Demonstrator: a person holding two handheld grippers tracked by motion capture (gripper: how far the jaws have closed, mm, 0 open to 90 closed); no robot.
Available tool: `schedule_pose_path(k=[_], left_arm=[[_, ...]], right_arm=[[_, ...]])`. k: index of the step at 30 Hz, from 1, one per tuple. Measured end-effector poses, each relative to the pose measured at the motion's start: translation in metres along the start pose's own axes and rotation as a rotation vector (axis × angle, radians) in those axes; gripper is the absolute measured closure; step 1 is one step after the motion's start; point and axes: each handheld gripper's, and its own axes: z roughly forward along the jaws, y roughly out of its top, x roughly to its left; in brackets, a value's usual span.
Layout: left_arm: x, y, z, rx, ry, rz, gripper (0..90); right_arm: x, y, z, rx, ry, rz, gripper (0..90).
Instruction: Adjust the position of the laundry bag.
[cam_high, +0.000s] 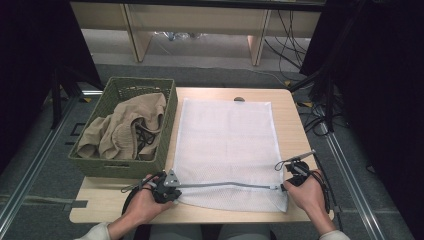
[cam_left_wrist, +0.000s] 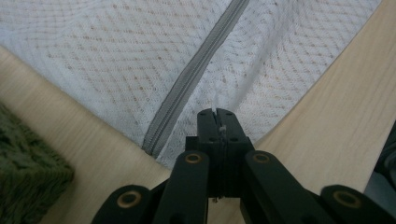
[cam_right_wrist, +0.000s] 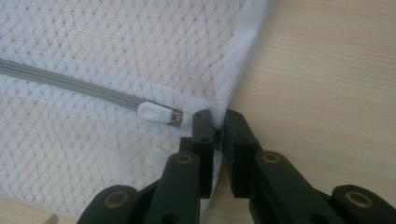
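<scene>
The left tongs (cam_left_wrist: 218, 113) are clenched on the near left edge of the white mesh laundry bag (cam_high: 225, 140), pinning it to the worktop (cam_high: 287, 107), likely so the zip (cam_left_wrist: 191, 79) stays taut. The right tongs (cam_right_wrist: 215, 116) grip the bag's fabric edge just beside the white zip pull (cam_right_wrist: 159, 113). The bag lies flat between them, its grey zip closed.
</scene>
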Motion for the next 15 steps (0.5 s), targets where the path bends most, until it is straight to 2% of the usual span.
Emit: schedule_pose_path(k=[3,5,6,7,8,9,10,11,12,13,14,15], left_arm=[[0.0031,-0.0033,-0.0015,0.004,0.012,-0.014,89.5],[0.0048,-0.0039,-0.0038,0.025,-0.005,-0.018,89.4],[0.0044,-0.0046,-0.0034,0.014,0.001,-0.017,89.3],[0.0046,-0.0045,-0.0034,0.014,0.007,-0.004,89.1],[0.0036,-0.0048,-0.0021,0.008,0.007,-0.012,88.3],[0.0027,-0.0044,-0.0028,0.015,0.006,-0.011,88.3],[0.003,-0.0042,-0.0029,0.013,0.009,-0.001,87.1],[0.0026,-0.0045,-0.0026,0.012,0.01,-0.012,85.2],[0.0028,-0.0044,-0.0036,0.008,0.012,-0.002,80.3],[0.0024,-0.0046,-0.0037,-0.01,0.007,-0.016,74.8],[0.0021,-0.0042,-0.0054,-0.027,0.011,-0.023,74.8],[0.0023,-0.0037,-0.0071,-0.044,0.01,-0.021,69.3]], right_arm=[[0.0059,0.0017,0.0005,0.003,0.011,-0.008,84.7],[0.0081,0.0025,0.0021,-0.01,0.008,-0.027,84.7],[0.0092,0.0027,0.0011,0.005,0.01,-0.019,84.6],[0.009,0.003,0.0017,-0.002,0.008,-0.03,84.7],[0.01,0.0028,0.0006,0.007,0.015,-0.002,84.5],[0.01,0.0028,0.0006,0.007,0.015,-0.002,84.5],[0.0053,0.0033,0.0021,-0.017,0.015,-0.054,84.3],[0.0052,0.003,0.0024,-0.013,0.015,-0.036,83.9],[0.0023,0.0026,0.0038,-0.04,0.018,-0.07,82.2],[0.0023,0.0026,0.0038,-0.04,0.018,-0.07,82.2],[0.0061,0.0017,0.0008,-0.011,0.015,-0.012,81.1],[0.0075,0.0007,-0.0013,-0.011,0.011,0.003,80.4]])
